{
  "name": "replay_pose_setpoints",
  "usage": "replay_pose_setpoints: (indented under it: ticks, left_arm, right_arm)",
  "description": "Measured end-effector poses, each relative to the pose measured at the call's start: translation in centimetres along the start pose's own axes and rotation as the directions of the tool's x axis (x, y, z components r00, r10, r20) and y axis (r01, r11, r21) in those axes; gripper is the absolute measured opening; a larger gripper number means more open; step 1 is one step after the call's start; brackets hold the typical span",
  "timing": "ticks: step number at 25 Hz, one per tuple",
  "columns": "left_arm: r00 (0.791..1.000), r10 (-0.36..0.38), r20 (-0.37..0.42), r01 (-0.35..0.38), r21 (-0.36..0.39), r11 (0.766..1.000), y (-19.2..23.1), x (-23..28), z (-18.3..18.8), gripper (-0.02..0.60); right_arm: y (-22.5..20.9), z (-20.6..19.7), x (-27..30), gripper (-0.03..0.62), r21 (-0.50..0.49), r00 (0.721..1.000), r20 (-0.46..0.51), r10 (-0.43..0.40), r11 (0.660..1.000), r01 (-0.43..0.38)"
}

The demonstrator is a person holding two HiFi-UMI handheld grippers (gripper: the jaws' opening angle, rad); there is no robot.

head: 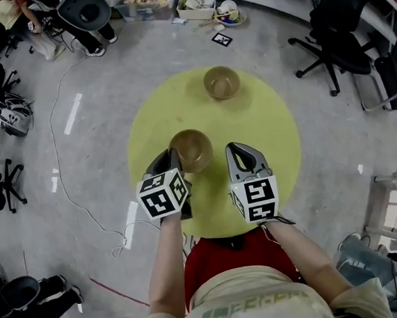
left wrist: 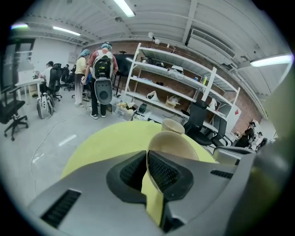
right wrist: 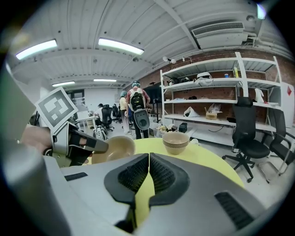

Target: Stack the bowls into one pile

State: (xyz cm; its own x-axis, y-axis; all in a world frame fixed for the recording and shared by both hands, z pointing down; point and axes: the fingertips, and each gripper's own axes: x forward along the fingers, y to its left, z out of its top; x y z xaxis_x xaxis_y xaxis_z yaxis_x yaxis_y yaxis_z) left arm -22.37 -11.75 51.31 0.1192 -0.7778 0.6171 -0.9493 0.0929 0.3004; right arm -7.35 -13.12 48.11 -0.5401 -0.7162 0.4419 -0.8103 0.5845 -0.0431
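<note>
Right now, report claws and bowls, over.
Left claw shut on single bowl, gripping its rim. Right claw shut, empty. Bowl pile across the yellow table, single bowl not yet on it. Nothing standing between them.

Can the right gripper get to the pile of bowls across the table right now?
Probably yes: the yellow table between the right gripper and the pile of bowls is bare. Its jaws are shut and empty, so they'd open first.
</note>
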Motion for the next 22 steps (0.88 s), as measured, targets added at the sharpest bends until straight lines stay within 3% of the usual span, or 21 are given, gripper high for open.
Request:
replay_pose_setpoints:
  ticks: [22]
  left_arm:
    - [0.988,-0.102,0.114,0.091,0.103,0.991,-4.3,-7.0,2.0,0.034]
  right_arm:
    - [2.0,0.7,-8.0,0.037,-0.009,0.993,0.081,-0.091,0.996,0.092]
